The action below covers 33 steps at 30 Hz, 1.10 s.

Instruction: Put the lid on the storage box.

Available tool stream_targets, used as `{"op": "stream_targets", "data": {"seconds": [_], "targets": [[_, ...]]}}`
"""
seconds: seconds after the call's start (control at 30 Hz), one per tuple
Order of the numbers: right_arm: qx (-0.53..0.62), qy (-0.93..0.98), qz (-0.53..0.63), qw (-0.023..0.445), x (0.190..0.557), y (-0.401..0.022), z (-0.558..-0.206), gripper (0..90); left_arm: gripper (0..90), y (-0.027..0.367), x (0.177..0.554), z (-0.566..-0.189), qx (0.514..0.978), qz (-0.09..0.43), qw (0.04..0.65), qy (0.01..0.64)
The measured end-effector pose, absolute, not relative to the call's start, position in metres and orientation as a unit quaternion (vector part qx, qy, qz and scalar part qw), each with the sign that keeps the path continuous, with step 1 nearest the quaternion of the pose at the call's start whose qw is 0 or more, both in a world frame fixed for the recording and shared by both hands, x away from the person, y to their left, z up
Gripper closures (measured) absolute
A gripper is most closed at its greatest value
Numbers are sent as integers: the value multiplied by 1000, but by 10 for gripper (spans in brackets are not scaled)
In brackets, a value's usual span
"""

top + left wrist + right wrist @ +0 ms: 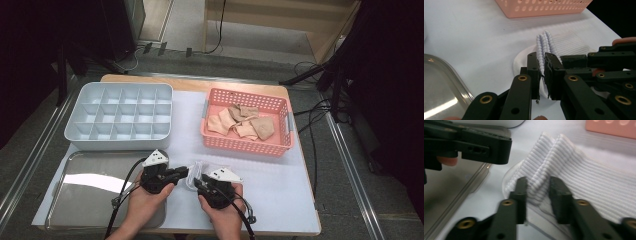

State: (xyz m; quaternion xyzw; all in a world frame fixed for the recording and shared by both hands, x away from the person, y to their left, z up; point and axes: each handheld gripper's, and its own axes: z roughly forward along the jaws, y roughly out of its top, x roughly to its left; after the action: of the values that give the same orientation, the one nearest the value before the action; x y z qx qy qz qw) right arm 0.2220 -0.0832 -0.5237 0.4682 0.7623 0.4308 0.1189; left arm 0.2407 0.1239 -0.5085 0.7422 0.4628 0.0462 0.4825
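Observation:
A white ribbed sock lies on the white cloth near the table's front, between my two grippers. My left gripper comes at it from the left, and in the left gripper view this gripper is shut on a bunched fold of the sock. My right gripper meets the sock from the right; its jaws pinch a raised ridge of the ribbed sock. The two grippers almost touch. A hand holds each one.
A shiny metal tray lies front left, close beside the sock. A grey compartment box stands back left. A pink basket holding several beige socks stands back right. Bare white cloth lies front right.

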Motion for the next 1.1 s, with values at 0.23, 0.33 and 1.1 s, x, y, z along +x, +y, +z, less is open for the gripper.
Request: {"op": "stream_targets", "data": {"seconds": [0.23,0.33,1.1], "targets": [[462,745,464,124,213,-88,-512,867,829,126,243,-512,742,44,476,469],[449,739,486,129,208,-87,-506,867,842,125,244,-514,746,40,469,471],[516,697,480,132,206,-165,-495,601,637,116,242,-508,743,45,478,466]]}}
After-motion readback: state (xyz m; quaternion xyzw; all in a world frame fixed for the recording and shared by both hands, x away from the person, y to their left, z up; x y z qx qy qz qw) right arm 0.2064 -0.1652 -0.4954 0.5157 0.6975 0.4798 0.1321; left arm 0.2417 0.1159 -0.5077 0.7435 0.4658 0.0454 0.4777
